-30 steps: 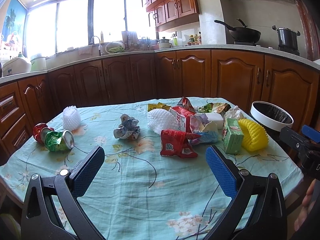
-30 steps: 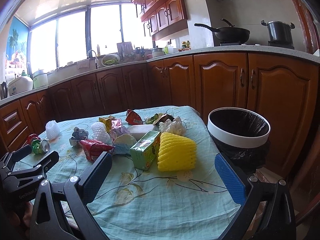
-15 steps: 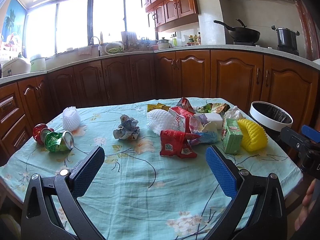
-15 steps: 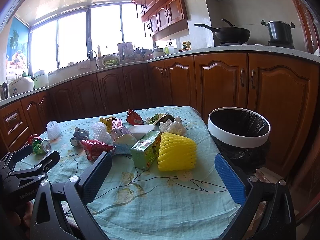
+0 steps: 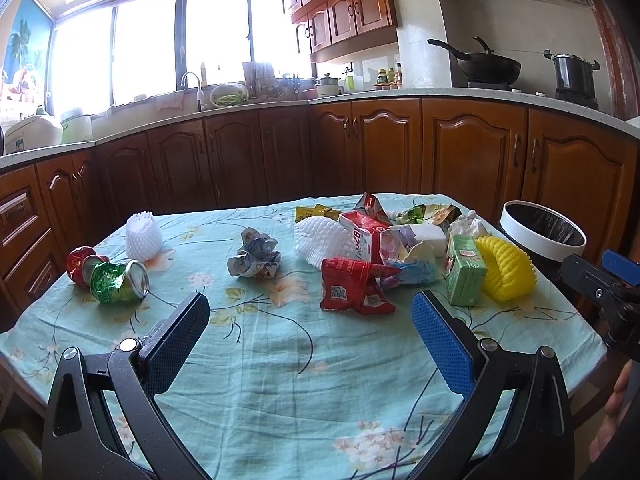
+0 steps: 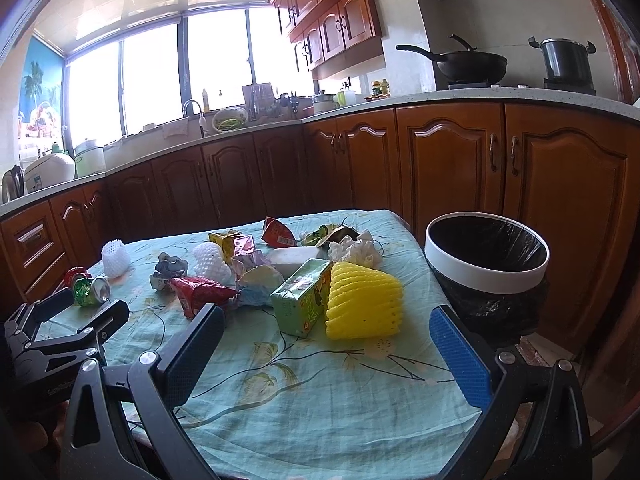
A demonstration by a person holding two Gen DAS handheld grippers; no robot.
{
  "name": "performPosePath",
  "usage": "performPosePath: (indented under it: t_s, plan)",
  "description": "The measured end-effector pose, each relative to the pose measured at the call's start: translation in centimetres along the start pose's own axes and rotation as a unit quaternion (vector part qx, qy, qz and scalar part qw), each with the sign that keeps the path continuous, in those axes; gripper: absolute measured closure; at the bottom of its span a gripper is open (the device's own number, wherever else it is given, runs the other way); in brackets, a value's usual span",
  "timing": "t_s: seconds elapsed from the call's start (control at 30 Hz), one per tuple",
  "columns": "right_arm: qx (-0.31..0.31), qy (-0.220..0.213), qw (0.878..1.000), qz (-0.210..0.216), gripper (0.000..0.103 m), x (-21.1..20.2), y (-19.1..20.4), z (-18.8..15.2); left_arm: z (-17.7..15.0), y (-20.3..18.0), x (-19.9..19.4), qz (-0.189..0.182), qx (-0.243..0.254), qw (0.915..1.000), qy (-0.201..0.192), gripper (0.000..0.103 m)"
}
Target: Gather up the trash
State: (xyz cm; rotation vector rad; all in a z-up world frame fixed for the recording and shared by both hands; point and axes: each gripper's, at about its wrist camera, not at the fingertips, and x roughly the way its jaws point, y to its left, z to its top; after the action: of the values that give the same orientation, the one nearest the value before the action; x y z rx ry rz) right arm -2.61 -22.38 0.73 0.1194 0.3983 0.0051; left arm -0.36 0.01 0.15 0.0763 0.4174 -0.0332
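Note:
Trash lies scattered on a table with a teal flowered cloth (image 5: 280, 364). A crushed green can (image 5: 118, 277) and a red can (image 5: 78, 262) lie at the left, near a white foam net (image 5: 143, 236). A crumpled paper ball (image 5: 254, 259) sits mid-table. To the right are a red wrapper (image 5: 352, 286), a green carton (image 6: 304, 300) and a yellow foam net (image 6: 362, 306). A white-rimmed bin (image 6: 486, 256) with a black liner stands off the table's right edge. My left gripper (image 5: 310, 312) is open above the near cloth, holding nothing. My right gripper (image 6: 326, 332) is open near the yellow foam net.
Brown wooden cabinets (image 5: 472, 152) run behind the table under a counter with a sink (image 5: 192, 88), a wok (image 5: 486, 66) and a pot (image 5: 572, 74). More wrappers and a tissue (image 6: 356, 248) pile up at the table's far right.

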Motion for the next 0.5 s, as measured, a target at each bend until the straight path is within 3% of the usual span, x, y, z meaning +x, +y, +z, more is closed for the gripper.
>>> performPosePath:
  t_s: [0.5]
  plan:
    - [0.015,0.020,0.999,0.030,0.000,0.7,-0.5,0.1,-0.1,0.1,1.2,-0.019,0.003,0.9996,0.021,0.001]
